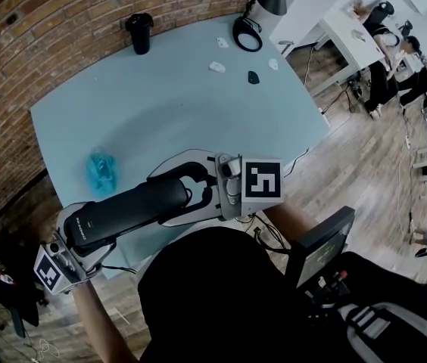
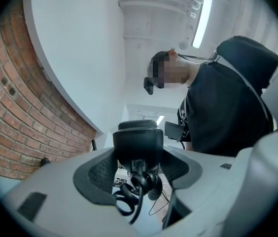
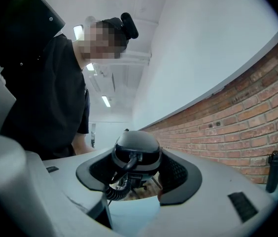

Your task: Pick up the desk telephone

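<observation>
A black telephone handset (image 1: 126, 210) hangs in the air over the near edge of the light blue table (image 1: 168, 104), one end in each gripper. My left gripper (image 1: 92, 229) is shut on its lower left end. My right gripper (image 1: 194, 191) is shut on its upper right end. In the left gripper view the handset end (image 2: 136, 142) sits between the pads of the left gripper (image 2: 136, 169), with a coiled cord (image 2: 134, 196) dangling below. In the right gripper view the rounded handset end (image 3: 136, 149) fills the right gripper (image 3: 136, 174), a cord (image 3: 114, 189) curling down from it.
On the table are a crumpled blue cloth (image 1: 101, 171), a black cup (image 1: 139, 32), a lamp with a ring base (image 1: 247, 35) and small white and black bits (image 1: 217, 66). A brick wall (image 1: 39, 21) runs behind. A black box with a screen (image 1: 323, 248) sits at the person's waist.
</observation>
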Motion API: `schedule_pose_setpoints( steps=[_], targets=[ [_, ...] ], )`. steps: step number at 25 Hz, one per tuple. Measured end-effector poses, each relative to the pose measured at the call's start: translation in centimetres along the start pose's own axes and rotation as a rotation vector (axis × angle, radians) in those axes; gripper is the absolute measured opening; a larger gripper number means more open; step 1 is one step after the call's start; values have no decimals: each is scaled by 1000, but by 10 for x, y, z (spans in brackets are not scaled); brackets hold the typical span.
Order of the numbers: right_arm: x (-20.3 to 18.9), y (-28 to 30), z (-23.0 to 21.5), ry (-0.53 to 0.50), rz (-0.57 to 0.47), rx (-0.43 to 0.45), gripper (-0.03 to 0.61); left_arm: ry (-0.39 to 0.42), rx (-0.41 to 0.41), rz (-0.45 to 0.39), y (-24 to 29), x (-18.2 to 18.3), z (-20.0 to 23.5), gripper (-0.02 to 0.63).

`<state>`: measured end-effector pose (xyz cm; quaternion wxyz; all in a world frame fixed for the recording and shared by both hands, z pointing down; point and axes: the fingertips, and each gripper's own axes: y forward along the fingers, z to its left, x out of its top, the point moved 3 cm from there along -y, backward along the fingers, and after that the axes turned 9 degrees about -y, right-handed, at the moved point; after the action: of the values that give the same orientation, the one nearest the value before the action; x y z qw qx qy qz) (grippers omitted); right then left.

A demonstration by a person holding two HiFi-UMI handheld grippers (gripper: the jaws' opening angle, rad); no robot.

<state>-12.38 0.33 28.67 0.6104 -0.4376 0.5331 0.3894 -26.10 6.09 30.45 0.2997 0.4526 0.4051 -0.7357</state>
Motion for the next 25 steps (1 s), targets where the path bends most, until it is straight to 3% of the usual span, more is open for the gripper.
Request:
schedule_pose_setpoints(
  steps=[9, 15, 21, 25],
  targets=[
    [12, -5, 1, 2, -67, -15, 264, -4, -25, -46, 8, 8, -3, 287],
    [11, -10, 1, -12, -61, -13, 262, 5, -41, -23, 13, 7, -3, 285],
    [23, -10, 0, -6, -130, -28, 262, -6, -58, -94, 16, 14, -3, 285],
    [33, -10, 0, -13, -167, -34, 262, -14, -64, -97, 19, 15, -3, 285]
  ],
)
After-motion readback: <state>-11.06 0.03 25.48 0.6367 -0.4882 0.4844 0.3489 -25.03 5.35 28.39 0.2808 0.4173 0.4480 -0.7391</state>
